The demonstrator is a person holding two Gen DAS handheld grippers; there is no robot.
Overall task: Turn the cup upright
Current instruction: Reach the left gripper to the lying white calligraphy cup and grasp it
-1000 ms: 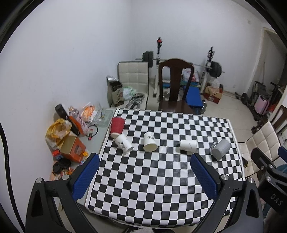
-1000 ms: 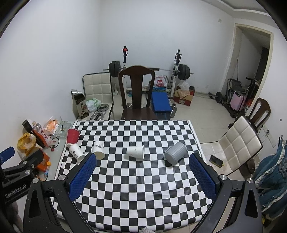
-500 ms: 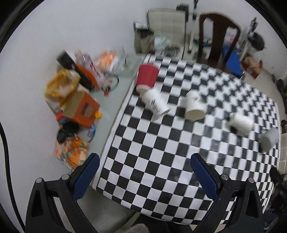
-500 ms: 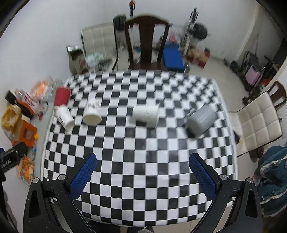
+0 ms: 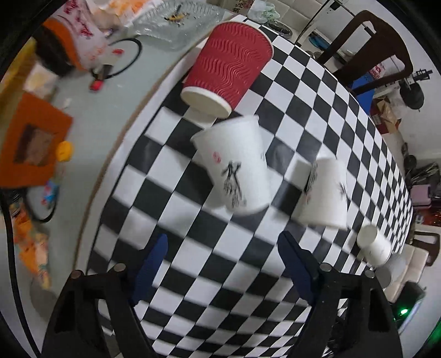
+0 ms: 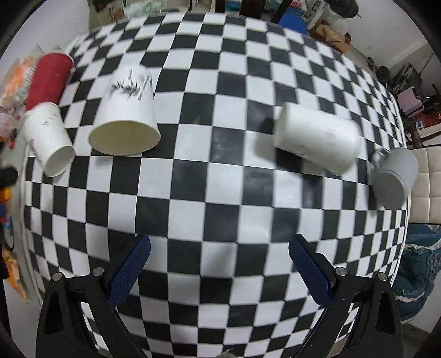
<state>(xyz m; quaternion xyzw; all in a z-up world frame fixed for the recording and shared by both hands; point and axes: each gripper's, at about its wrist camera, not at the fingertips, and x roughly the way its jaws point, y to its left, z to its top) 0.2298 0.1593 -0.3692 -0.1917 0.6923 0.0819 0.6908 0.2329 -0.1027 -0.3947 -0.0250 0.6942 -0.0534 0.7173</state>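
Observation:
Several cups lie on their sides on the checkered table (image 6: 220, 209). In the left wrist view a red ribbed cup (image 5: 230, 66) lies at the far left, a white printed cup (image 5: 237, 168) just in front of my open, empty left gripper (image 5: 223, 245), and another white cup (image 5: 325, 190) to its right. In the right wrist view I see the red cup (image 6: 48, 79), two white paper cups (image 6: 48, 140) (image 6: 126, 110), a white cup (image 6: 317, 137) and a grey mug (image 6: 394, 176). My right gripper (image 6: 219, 247) is open and empty above the table's middle.
Left of the table, a side surface holds an orange box (image 5: 30, 140), bags and a glass tray (image 5: 176, 19). A dark wooden chair (image 5: 366, 46) stands behind the table. A white padded chair (image 6: 427, 187) is at the right.
Both grippers have dropped down and forward toward the table. The cups now look much larger and closer. The left gripper has closed in on the white printed cup at the table's left.

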